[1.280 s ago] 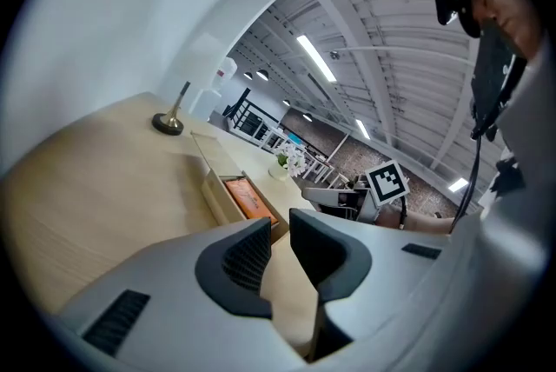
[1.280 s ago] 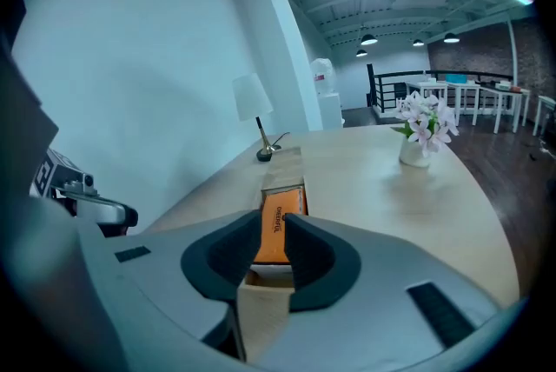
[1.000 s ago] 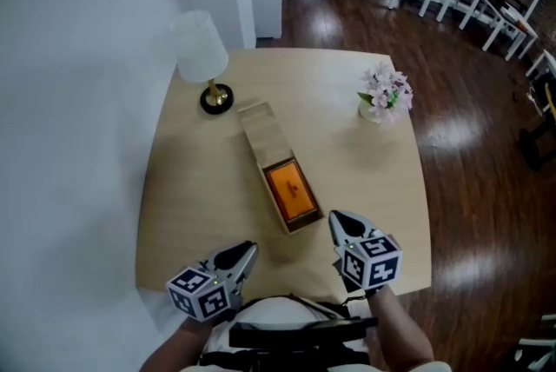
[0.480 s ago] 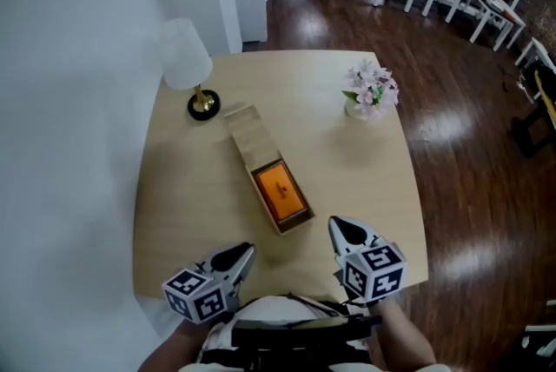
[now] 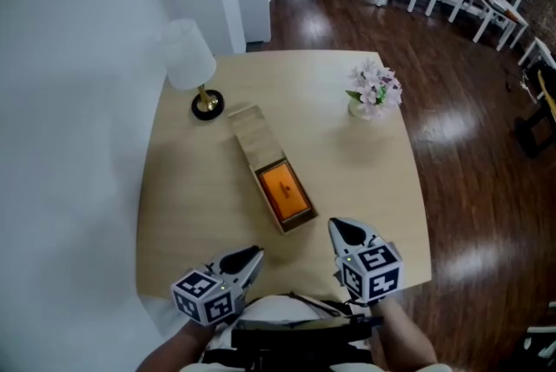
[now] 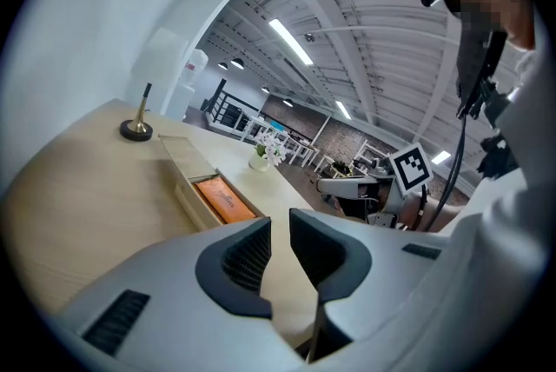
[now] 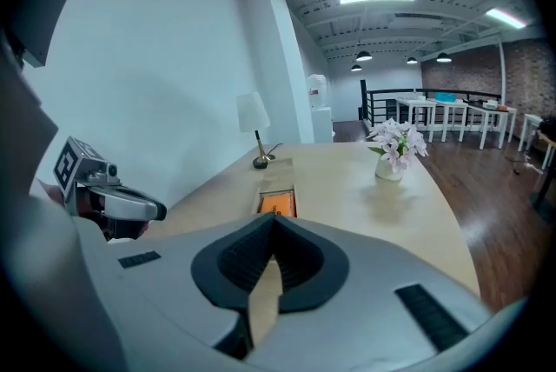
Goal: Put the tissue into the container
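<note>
A long wooden container (image 5: 250,134) lies at a slant on the middle of the table; a wooden lid covers its far half. In the uncovered near half lies an orange tissue pack (image 5: 285,191), also visible in the left gripper view (image 6: 222,198) and the right gripper view (image 7: 276,204). My left gripper (image 5: 252,255) hovers at the table's near edge, left of the box end, jaws a little apart with nothing between them (image 6: 278,224). My right gripper (image 5: 335,226) hovers right of the box end, its tips pressed together and empty (image 7: 274,219).
A white-shaded lamp (image 5: 189,57) on a dark round base stands at the table's (image 5: 365,179) far left, close to the wall. A small vase of pink flowers (image 5: 373,92) stands at the far right. Dark wood floor surrounds the table; white furniture stands far behind.
The head view shifted slightly. My left gripper edged a little to the right near the table's front edge. The right gripper and the box stayed put.
</note>
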